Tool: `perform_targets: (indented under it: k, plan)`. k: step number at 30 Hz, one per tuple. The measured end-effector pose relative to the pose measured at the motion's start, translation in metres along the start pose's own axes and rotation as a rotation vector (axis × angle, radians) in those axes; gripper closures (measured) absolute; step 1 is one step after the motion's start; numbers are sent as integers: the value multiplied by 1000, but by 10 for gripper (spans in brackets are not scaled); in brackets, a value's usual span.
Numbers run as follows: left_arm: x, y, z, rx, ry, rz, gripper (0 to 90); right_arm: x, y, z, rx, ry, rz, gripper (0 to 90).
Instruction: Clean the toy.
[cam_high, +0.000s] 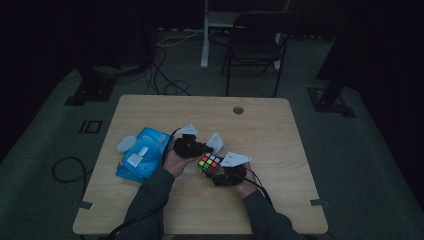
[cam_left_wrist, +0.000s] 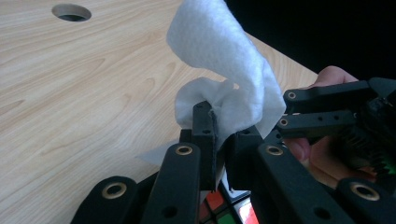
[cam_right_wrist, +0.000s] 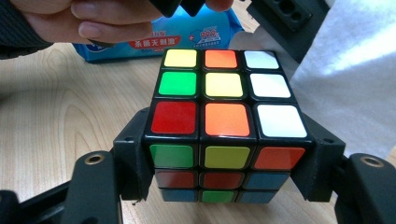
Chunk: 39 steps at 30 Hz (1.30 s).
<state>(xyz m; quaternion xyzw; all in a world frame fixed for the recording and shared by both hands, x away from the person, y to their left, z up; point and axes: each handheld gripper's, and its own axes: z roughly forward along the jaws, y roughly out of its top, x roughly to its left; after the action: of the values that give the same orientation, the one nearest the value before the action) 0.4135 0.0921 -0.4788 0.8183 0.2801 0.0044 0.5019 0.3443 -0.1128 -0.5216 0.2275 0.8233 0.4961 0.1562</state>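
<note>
Left gripper (cam_left_wrist: 219, 135): clenched on a white wipe (cam_left_wrist: 224, 74).
Right gripper (cam_right_wrist: 224, 186): cube (cam_right_wrist: 224, 116) is grasped.
Risk: wipe may be pulled free if rubbed hard.

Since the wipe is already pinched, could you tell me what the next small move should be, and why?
Probably bring the left gripper, shut on the white wipe, down onto the cube top, since the right gripper clamps it steady and the wipe hangs just above.

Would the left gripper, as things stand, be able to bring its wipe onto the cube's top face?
Probably yes: the left gripper, shut on the white wipe, sits right beside the cube, whose top face is uncovered; the right gripper clamps only its sides.
</note>
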Motion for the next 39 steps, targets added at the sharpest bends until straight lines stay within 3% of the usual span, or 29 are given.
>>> perform_targets:
  k: [7, 16, 28, 39]
  plan:
    - [-3, 1, 5, -8, -32, -12, 851, 2, 0, 1, 4, 1, -4, 342]
    - [-11, 5, 15, 3, -59, 7, 850, 2, 0, 1, 3, 0, -4, 342]
    - [-12, 5, 16, 2, -65, -1, 846, 2, -1, 2, 4, -12, -3, 342]
    - [-9, 5, 11, -4, -42, -1, 846, 1, 0, 1, 6, -19, -5, 342]
